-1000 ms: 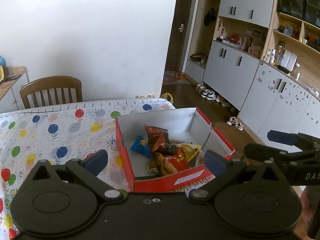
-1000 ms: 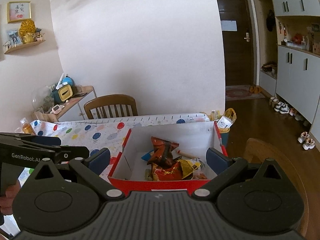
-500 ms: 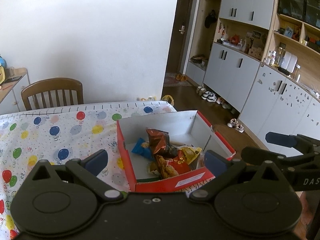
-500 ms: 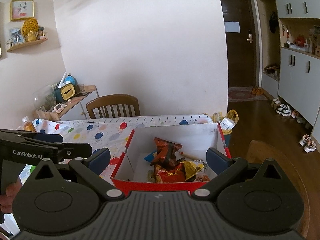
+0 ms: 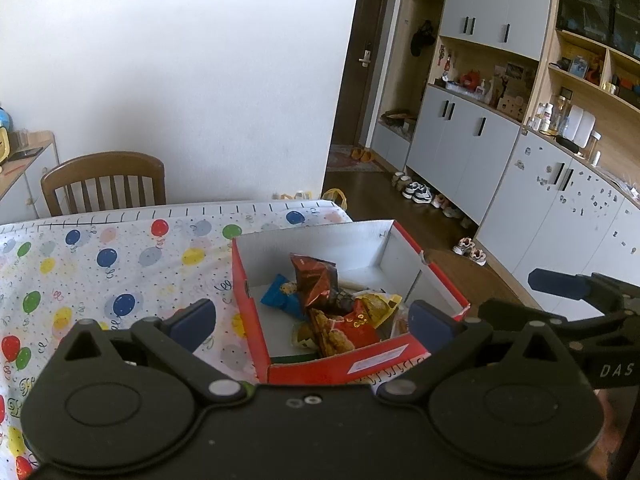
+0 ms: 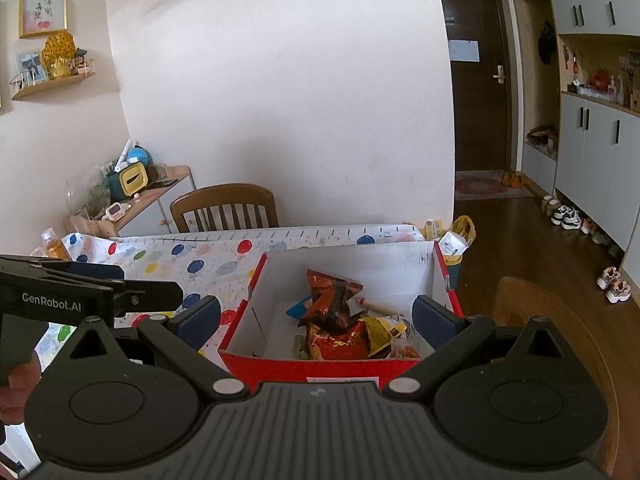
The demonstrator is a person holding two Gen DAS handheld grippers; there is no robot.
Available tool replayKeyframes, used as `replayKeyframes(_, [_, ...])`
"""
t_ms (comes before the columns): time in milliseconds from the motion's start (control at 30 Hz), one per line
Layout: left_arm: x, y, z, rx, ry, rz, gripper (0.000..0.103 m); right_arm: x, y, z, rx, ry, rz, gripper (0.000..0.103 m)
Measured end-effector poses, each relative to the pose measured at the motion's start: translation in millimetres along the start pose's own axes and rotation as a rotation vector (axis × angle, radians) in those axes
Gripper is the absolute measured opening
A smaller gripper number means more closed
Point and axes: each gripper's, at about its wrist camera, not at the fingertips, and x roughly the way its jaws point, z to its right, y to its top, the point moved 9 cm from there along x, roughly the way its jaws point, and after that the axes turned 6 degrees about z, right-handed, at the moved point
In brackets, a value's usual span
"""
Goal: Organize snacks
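A red cardboard box [image 5: 245, 292] with a white inside stands on the balloon-print tablecloth [image 5: 100, 264]. In it lie several snack packs: a brown-red bag [image 5: 314, 280] propped upright, a blue packet [image 5: 280, 292], a red bag [image 5: 352, 328] and a yellow one [image 5: 378, 306]. My left gripper [image 5: 313, 322] hovers open in front of the box, holding nothing. My right gripper [image 6: 317, 316] is open too and faces the box's red front wall [image 6: 320, 368]. From there I see the brown-red bag [image 6: 332, 296], the red bag [image 6: 340, 344] and a thin roll [image 6: 380, 306].
A wooden chair [image 5: 104, 180] stands behind the table by the white wall. A second chair's back [image 6: 552, 320] is close on the right of the box. Grey cabinets [image 5: 460, 136] and shoes [image 5: 420, 192] line the floor on the right. A cluttered side table [image 6: 152, 188] stands at the left.
Both views have drifted only slightly. The right gripper has pulled back a little from the box. Both stay open, and the snacks have not moved.
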Motion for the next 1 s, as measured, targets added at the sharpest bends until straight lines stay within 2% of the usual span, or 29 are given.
replayKeyframes(1000, [5.4,-3.5,2.0,-0.001,-0.008,-0.02,0.102,4.0,-5.4,1.7,0.003,-0.013,-0.013,0.103])
